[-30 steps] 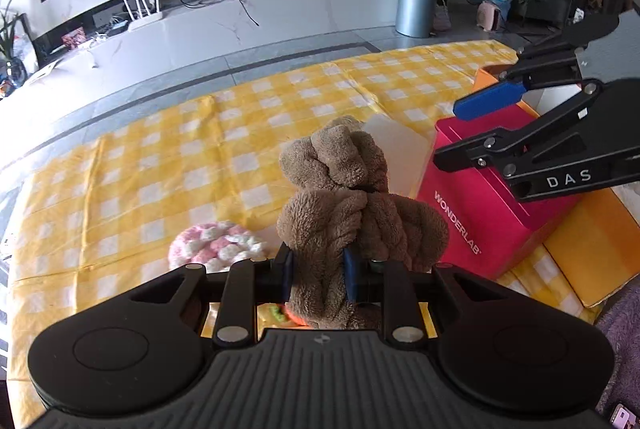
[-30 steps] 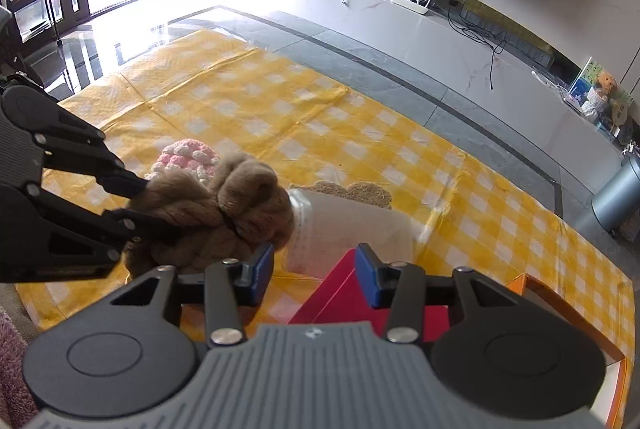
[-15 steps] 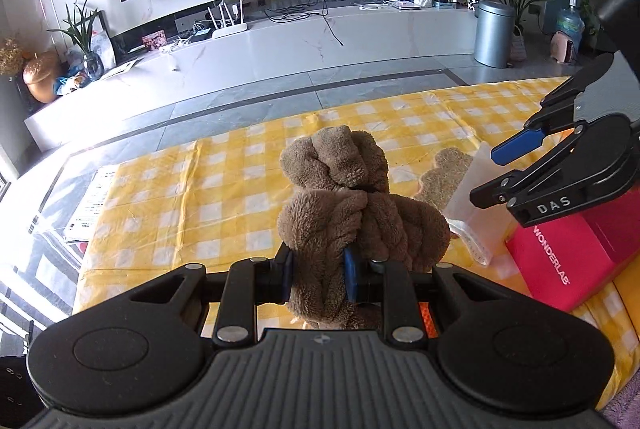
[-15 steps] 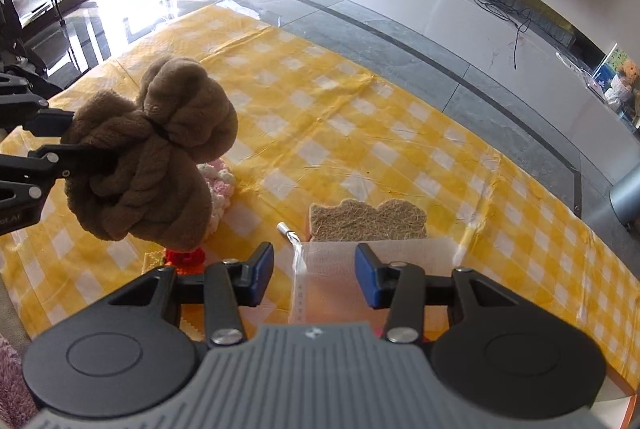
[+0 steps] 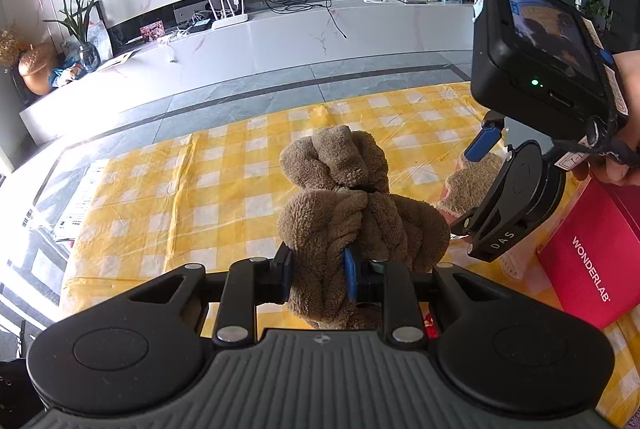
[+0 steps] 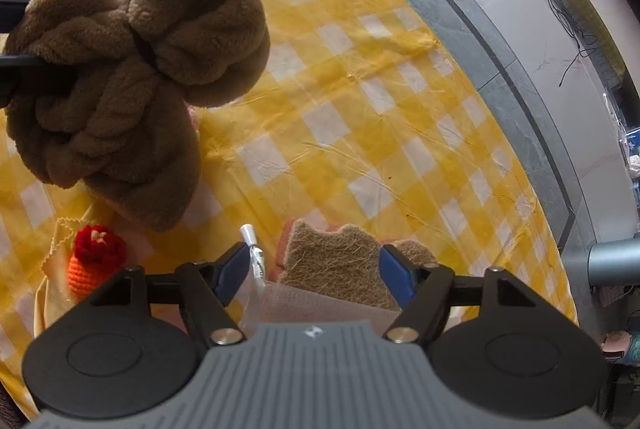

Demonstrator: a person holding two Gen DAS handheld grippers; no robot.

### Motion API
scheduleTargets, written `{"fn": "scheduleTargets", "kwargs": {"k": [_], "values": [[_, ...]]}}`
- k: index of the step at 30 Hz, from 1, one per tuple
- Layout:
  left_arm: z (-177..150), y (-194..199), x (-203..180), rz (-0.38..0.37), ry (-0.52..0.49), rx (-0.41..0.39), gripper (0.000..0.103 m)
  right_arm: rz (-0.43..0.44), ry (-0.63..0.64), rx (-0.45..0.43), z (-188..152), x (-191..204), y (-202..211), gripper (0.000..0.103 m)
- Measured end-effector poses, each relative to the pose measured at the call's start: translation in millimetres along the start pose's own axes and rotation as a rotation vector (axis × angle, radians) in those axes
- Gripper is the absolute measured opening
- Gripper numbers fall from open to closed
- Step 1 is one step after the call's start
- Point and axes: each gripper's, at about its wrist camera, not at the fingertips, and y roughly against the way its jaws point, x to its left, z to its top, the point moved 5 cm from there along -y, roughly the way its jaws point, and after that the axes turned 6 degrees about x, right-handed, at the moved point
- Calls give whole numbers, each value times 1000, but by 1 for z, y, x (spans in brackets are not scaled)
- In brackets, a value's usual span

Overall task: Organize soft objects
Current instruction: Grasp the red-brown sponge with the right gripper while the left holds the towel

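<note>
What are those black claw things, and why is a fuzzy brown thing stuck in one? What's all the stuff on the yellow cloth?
Those claws are tools a person holds, one in each hand. Each has a small camera looking along its two fingers, so every picture is taken from one tool.

In the left camera's picture, the left hand-held gripper squeezes a fluffy brown towel bundle tied in the middle, lifted off the yellow-and-white checked cloth. On the right you see the other tool and a pink-red cardboard box.

In the right camera's picture, the right hand-held gripper has just been opening and points down over a scratchy tan fibre pad shaped like toast, which lies in a clear plastic bag. It isn't squeezing anything. Nearby lies a small crocheted orange-and-red toy.
</note>
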Motion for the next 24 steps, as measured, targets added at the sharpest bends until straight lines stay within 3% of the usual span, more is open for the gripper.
{"fn": "scheduleTargets", "kwargs": {"k": [6,13,18,24], "values": [[1,-9,-6,-6,-22,4,29,-23,78,45,5,-2,-17,71],[0,-9,-8,-12,-22,6,29,-35,102,42,4,0,-23,61],[0,-5,-12,-4,-22,10,29,-66,107,-21,3,5,-4,28],[-2,8,-16,8,-30,9,29,-122,118,-96,-3,10,20,10]]}}
